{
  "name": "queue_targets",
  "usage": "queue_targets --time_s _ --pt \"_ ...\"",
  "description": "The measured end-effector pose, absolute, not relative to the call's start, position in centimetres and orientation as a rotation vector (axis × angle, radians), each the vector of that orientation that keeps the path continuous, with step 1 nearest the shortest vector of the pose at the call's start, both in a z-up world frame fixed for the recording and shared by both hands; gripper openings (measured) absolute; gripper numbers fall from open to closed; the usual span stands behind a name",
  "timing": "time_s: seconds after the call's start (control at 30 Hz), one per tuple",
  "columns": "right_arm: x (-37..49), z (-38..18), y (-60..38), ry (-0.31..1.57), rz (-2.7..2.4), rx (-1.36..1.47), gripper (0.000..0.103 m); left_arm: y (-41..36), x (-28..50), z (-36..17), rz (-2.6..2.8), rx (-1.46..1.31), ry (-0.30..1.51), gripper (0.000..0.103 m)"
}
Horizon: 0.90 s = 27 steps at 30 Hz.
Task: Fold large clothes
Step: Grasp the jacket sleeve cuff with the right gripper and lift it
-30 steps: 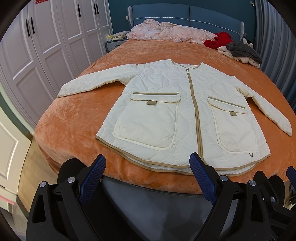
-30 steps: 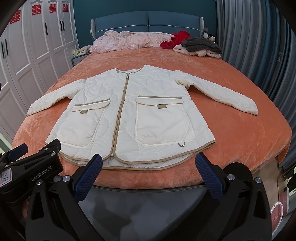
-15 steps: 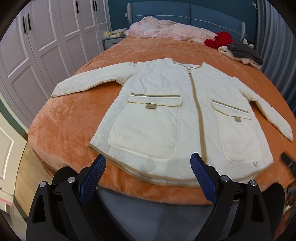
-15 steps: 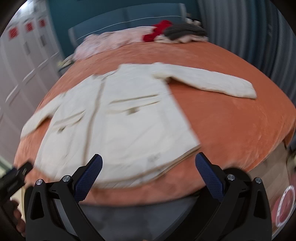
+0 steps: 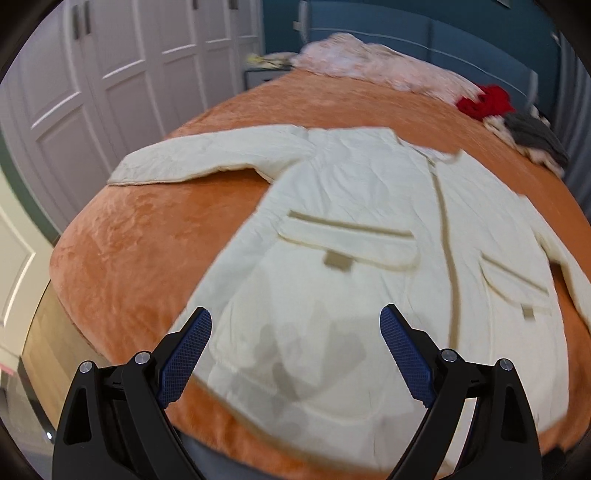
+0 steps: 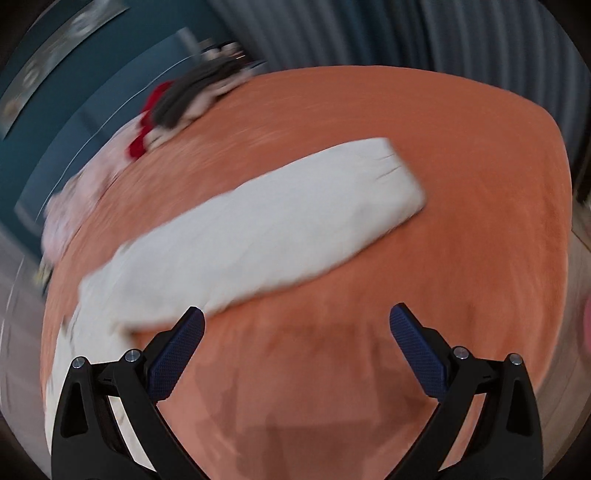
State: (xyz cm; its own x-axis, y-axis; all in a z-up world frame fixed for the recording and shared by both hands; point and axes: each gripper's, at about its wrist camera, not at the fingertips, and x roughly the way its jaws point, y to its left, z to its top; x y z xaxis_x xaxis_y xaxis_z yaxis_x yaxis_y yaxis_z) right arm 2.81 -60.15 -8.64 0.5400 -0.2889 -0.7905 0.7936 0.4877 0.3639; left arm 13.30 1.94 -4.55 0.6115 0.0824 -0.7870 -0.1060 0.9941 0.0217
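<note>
A cream quilted jacket (image 5: 369,236) with tan trim lies flat, front up, on the orange bedspread (image 5: 140,240), sleeves spread out. My left gripper (image 5: 295,332) is open and empty, hovering over the jacket's lower left hem. In the right wrist view I see the jacket's right sleeve (image 6: 266,229) stretched across the bedspread (image 6: 461,184). My right gripper (image 6: 295,328) is open and empty above bare bedspread just in front of that sleeve. Both views are motion-blurred.
Other clothes lie at the head of the bed: a pink garment (image 5: 369,62), a red one (image 5: 484,101) and a grey one (image 5: 532,136). White wardrobe doors (image 5: 110,74) stand at the left. Grey curtains (image 6: 406,33) hang behind the bed's right side.
Both grippers have moved forward over the bed. The left one now hovers above the jacket's hem. The right one has swung right toward the right sleeve.
</note>
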Motion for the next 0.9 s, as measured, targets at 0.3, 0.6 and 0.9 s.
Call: queue_targets --time_s 0.3,0.6,0.9 --pt "2.3 -12.6 -67.9 0.600 -0.862 1.009 0.093 1.3 17.4 -6.9 0.153 0.053 0.980 0.091" --pt "8.6 -8.2 -67.4 0.565 -0.715 0.918 0.012 2.1 19.0 -8.0 0.148 0.038 0.988 0.091" --pt "21.4 9.2 -48.3 0.417 -0.216 0.469 0.011 4.3 19.3 -8.1 0.168 0.002 0.980 0.091"
